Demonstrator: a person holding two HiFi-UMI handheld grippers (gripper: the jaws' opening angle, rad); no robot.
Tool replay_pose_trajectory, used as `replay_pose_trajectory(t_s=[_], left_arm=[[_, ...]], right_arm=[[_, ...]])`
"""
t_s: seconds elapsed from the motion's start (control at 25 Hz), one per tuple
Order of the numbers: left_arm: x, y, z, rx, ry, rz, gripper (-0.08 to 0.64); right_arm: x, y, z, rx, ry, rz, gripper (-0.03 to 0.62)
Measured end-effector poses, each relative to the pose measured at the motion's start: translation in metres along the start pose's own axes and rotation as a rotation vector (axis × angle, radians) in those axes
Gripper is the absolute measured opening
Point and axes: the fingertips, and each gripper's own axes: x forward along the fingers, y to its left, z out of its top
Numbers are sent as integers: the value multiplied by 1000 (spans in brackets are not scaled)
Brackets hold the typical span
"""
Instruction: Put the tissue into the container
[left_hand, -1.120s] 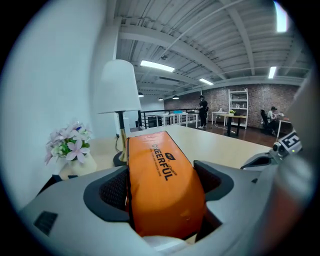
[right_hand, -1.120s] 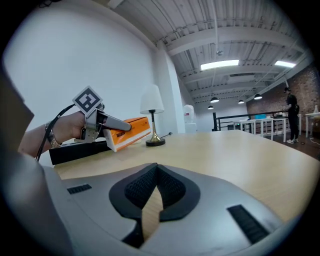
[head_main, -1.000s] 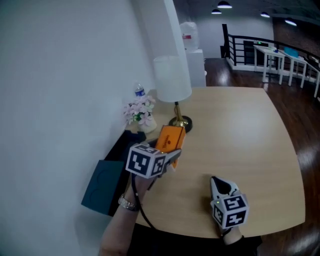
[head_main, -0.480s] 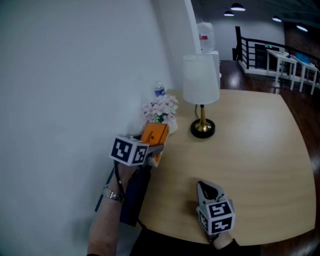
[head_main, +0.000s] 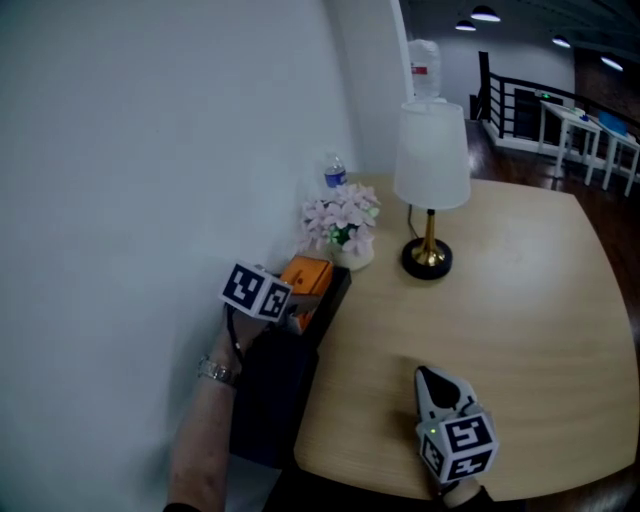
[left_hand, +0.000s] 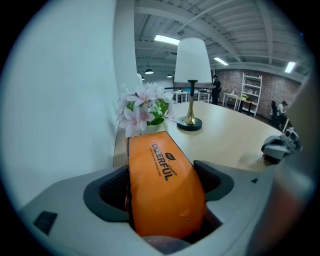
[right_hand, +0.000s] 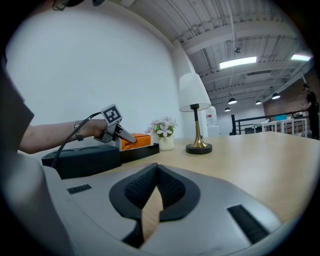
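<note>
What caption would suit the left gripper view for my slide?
Left gripper shut on an orange tissue pack, pointing toward flowers and a lamp on the table.

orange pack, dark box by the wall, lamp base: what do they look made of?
Orange pack: likely thin plastic film; glossy sheen, soft rounded bulge.
Dark box: matte; plastic or card, cannot tell.
Lamp base: dark disc with a shiny gold stem, probably metal.
</note>
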Motion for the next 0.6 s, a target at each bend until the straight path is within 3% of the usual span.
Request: replay_pose_trajectory(t_s=[0.12, 0.2, 0.32, 0.44, 0.6], left_arm=[[9, -6, -11, -41, 1, -63, 417], [10, -5, -11, -46, -5, -64, 420], [10, -2, -11, -24, 7, -33, 459], [3, 3, -3, -36, -38, 7, 517], [-26, 0, 14, 11, -107, 98, 522]], right_arm=[[0, -1, 1, -3, -2, -1, 0], [2, -2, 1, -5, -3, 0, 0], [2, -1, 0, -3, -1, -2, 0], [3, -2, -1, -3, -1, -3, 0], [4, -2, -2, -5, 0, -3, 0]])
